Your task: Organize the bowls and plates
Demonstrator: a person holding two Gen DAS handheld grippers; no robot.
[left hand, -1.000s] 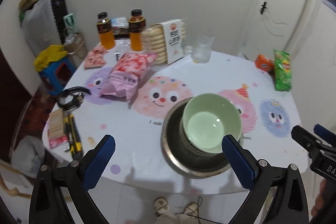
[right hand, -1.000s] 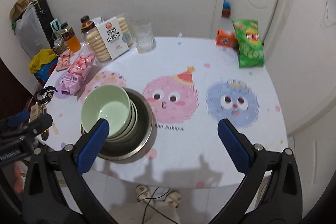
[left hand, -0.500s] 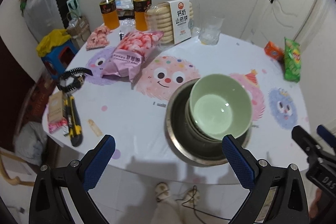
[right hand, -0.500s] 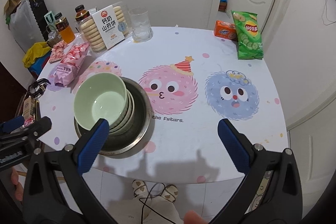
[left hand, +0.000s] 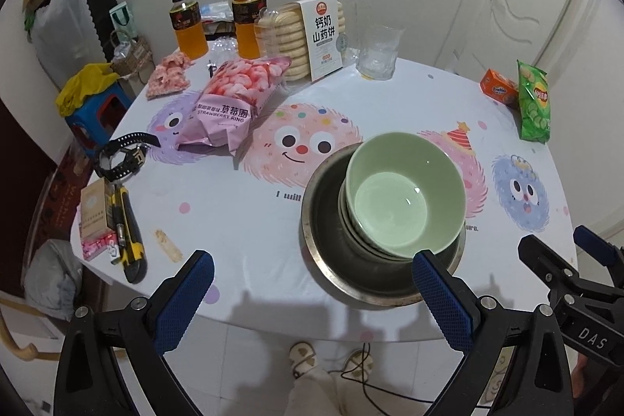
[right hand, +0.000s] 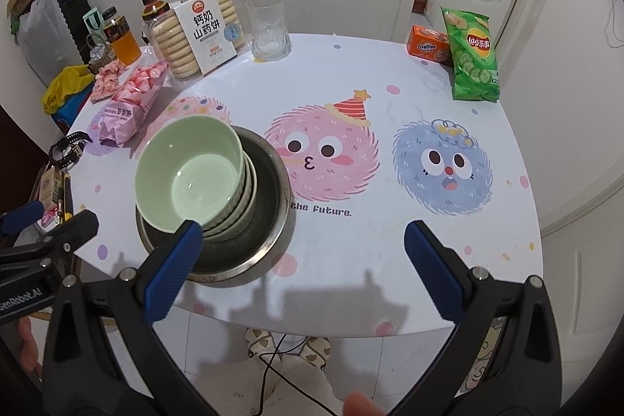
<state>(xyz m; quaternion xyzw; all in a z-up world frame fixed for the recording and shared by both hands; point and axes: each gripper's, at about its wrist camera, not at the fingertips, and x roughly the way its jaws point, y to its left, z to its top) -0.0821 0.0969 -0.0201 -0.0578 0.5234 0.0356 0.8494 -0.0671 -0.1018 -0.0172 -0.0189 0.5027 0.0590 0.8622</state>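
Note:
A stack of pale green bowls (left hand: 405,197) sits tilted inside a steel basin (left hand: 331,260) near the front edge of the round white table (left hand: 241,213). The stack also shows in the right wrist view (right hand: 191,174), inside the same basin (right hand: 269,221). My left gripper (left hand: 312,299) is open and empty, held above the table's front edge, its right finger just in front of the basin. My right gripper (right hand: 304,268) is open and empty, to the right of the bowls; its left finger overlaps the basin's front rim in view.
A pink snack bag (left hand: 230,104), two juice bottles (left hand: 187,26), a biscuit pack (left hand: 312,38) and a glass (left hand: 378,53) stand at the back. A chips bag (right hand: 472,53) and an orange box (right hand: 427,45) lie back right. A watch (left hand: 121,154) and a utility knife (left hand: 126,232) lie left.
Both grippers have pulled back and risen from the table, so the basin and bowls sit farther away in view. The bowls have not moved.

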